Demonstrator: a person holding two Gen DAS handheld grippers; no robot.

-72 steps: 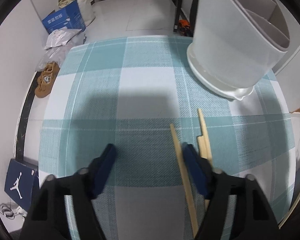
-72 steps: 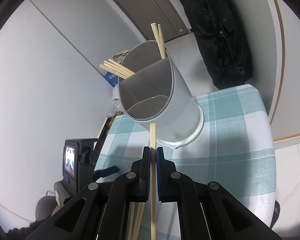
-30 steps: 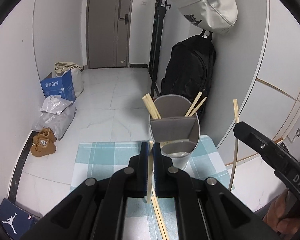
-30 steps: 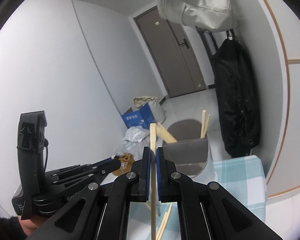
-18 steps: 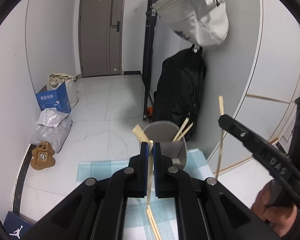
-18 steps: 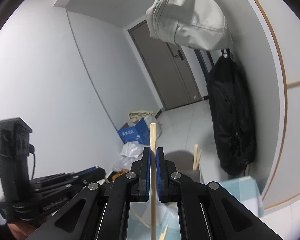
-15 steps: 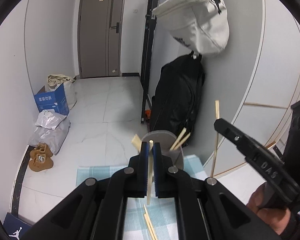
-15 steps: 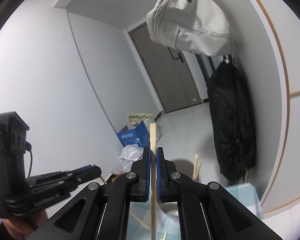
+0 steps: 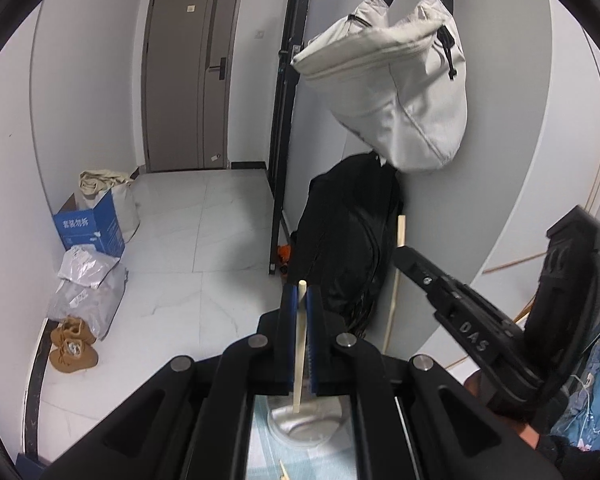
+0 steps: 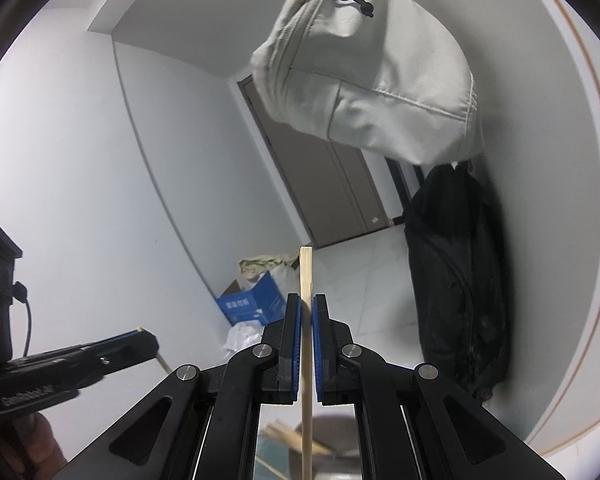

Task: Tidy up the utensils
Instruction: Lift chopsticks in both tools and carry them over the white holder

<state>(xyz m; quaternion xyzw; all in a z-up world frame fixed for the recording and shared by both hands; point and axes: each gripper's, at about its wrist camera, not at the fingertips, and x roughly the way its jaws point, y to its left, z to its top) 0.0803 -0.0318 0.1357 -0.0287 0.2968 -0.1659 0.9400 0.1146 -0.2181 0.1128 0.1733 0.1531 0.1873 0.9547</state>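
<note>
Both grippers are raised well above the table, each pinching one chopstick. The left gripper has its blue pads pressed onto a pale chopstick, which stands roughly upright between them, its upper tip just clearing the pads and its lower end hanging over the holder seen through the gap in the gripper frame. The right gripper clamps a second chopstick in the same way, upright, with a longer length projecting above the pads. Below it the rim of the holder and sticks already stowed in it show dimly.

Each gripper appears in the other's view: the right gripper at the right with its stick crossing the jaws, the left gripper at the lower left.

The step in hand is judged to be carrying the two sticks to the holder. To do it well, each stick should probably be kept close to vertical and brought down over an open compartment with its lower end leading, clear of the sticks leaning inside. The grip should not ease until the lower end is inside the wall, since a thin stick let go early is likely to tip out. Lowering one hand at a time would keep the grippers from colliding, as they are near one another.

Both cameras look nearly level across the room, toward a door, so the hands are held high, fingers pointing forward.
</note>
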